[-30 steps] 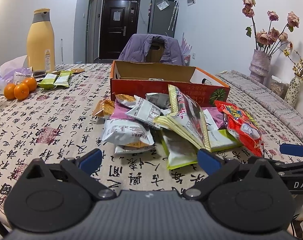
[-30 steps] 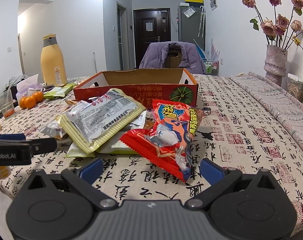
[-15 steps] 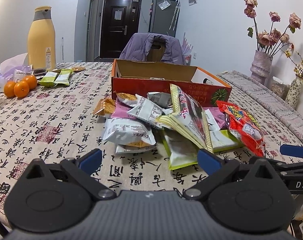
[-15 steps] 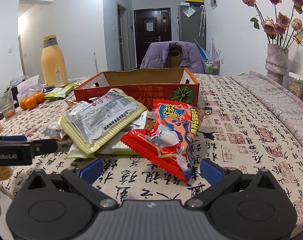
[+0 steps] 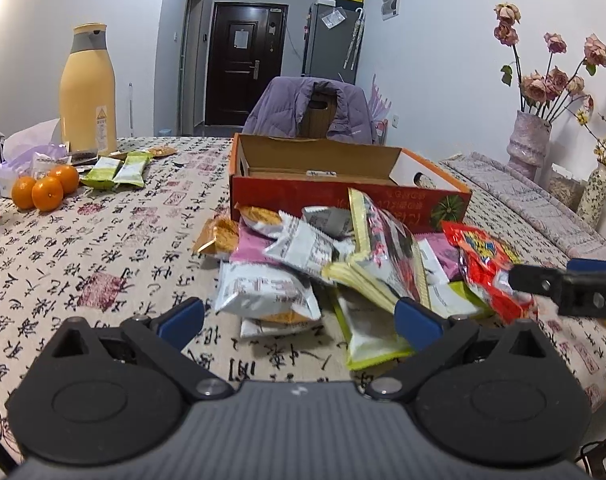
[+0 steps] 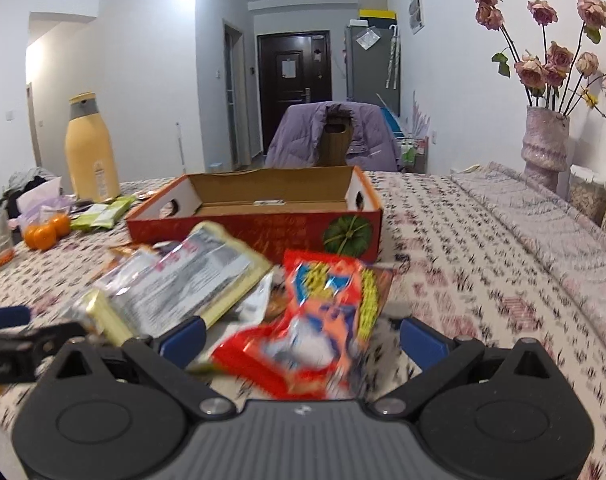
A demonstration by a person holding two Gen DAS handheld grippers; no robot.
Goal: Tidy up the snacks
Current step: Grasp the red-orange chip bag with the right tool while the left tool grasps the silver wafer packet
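Left hand-held gripper (image 5: 299, 316) and right hand-held gripper (image 6: 303, 334), both fingers wide apart, empty.

Glossy foil snack packets (image 5: 387, 256) — matt cardboard box (image 5: 343, 194), printed cloth (image 5: 103, 248)

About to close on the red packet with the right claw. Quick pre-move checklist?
1. Right claw open: ok.
2. Red snack packet between its fingers: ok, though view is blurred.
3. Packet free of yellow-edged packet: cannot tell.
4. Cardboard box open, room inside: ok.
5. Left claw open, holding nothing: ok.
6. Left claw clear of the right claw's path: cannot tell.
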